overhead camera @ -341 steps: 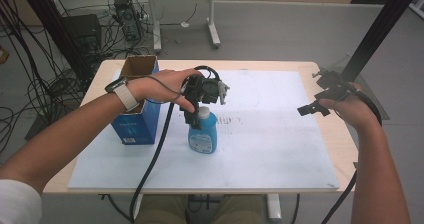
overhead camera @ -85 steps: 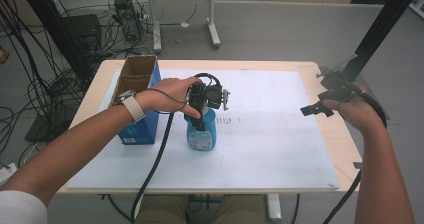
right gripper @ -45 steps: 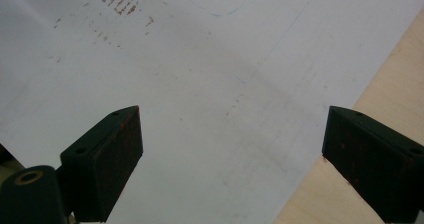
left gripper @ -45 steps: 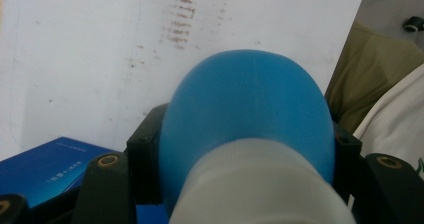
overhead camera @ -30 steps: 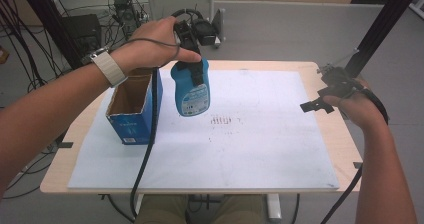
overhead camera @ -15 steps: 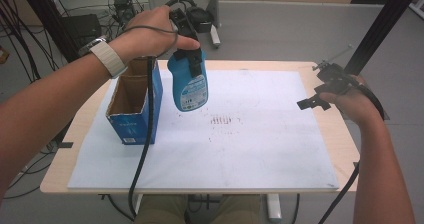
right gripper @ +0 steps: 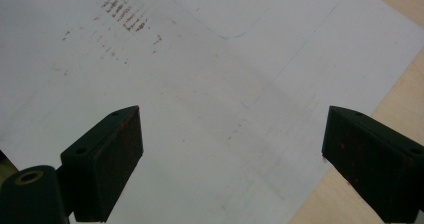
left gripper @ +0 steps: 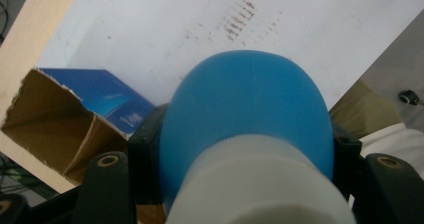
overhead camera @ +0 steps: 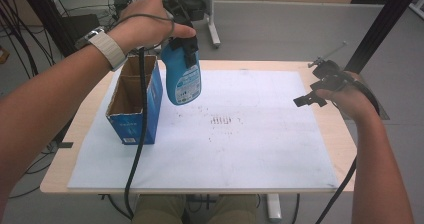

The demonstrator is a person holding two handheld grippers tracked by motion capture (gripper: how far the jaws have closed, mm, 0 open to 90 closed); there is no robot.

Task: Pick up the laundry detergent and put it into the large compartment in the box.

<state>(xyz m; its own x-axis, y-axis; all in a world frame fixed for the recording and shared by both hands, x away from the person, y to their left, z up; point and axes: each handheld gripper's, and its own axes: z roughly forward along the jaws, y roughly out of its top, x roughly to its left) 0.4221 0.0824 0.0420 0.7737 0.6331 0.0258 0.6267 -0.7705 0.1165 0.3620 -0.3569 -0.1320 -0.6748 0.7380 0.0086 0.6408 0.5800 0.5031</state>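
Left hand-held gripper (overhead camera: 187,46) is clamped on the blue bottle (overhead camera: 183,79) by its neck so it hangs upright, up at 11 o'clock, just beside the open box (overhead camera: 131,104), probably headed in. Right hand-held gripper (right gripper: 230,154) idles wide open at 3 o'clock over the desk (overhead camera: 330,129).

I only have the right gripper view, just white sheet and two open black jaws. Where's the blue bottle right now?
Observer: The blue bottle hangs in the air, clamped at its neck by the left tool.
Operator: Is it over the box?
Observer: Not quite; the high view shows it beside the open cardboard box, over the white sheet.
Operator: Anything inside the box?
Observer: The left gripper view shows bare brown walls; its bottom is hidden.
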